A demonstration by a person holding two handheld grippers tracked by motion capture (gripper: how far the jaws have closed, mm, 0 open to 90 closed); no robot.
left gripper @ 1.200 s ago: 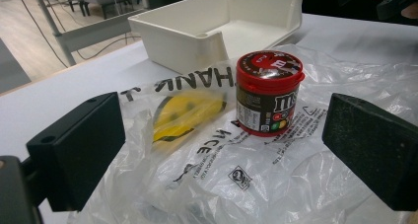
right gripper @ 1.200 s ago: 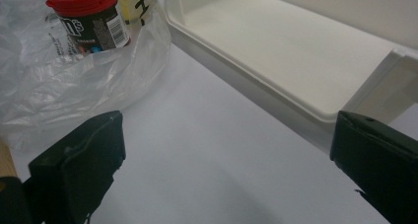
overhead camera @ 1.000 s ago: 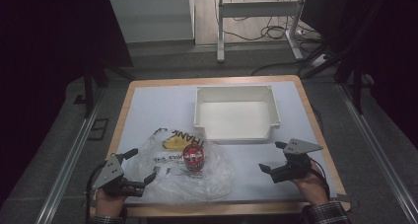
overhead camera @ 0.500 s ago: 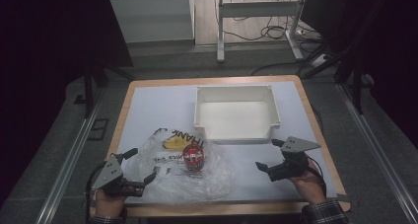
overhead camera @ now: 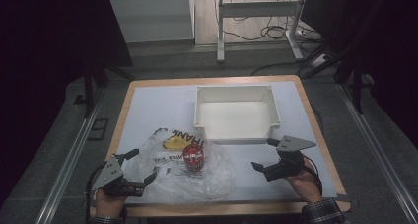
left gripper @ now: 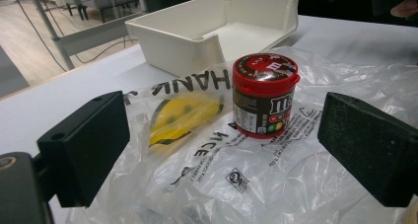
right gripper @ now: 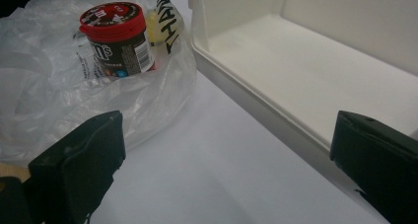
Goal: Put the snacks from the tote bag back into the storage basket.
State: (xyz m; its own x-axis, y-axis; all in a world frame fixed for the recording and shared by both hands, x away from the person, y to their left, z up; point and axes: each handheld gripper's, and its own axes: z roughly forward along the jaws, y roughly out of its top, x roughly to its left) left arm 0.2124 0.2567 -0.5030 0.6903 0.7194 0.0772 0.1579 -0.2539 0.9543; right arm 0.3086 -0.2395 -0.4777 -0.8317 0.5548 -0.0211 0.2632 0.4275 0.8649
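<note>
Since a second ago the right gripper [overhead camera: 264,155] has moved slightly inward and toward the bag; left gripper [overhead camera: 141,166] unchanged, nothing else on the table has shifted.

Round red-lidded brown candy jar [overhead camera: 193,157] stands upright on/in the crumpled clear plastic bag with black lettering [overhead camera: 207,177], long axis vertical, lid up, at the near-centre of the white-topped table with wooden edge [overhead camera: 148,105]. In the left gripper view the jar [left gripper: 265,94] shows its label toward the camera, centred between the jaws but farther off, not touched. A yellow item [overhead camera: 172,143] lies inside the bag just beside the jar on the far left; cannot tell what it is.

Empty white rectangular plastic tray [overhead camera: 236,112] sits beyond the bag, near it, open side facing the person.

Left gripper: jaws wide open, holding nothing, at the bag's left edge. Right gripper: jaws wide open, empty, over bare table right of the bag, tray corner ahead.
</note>
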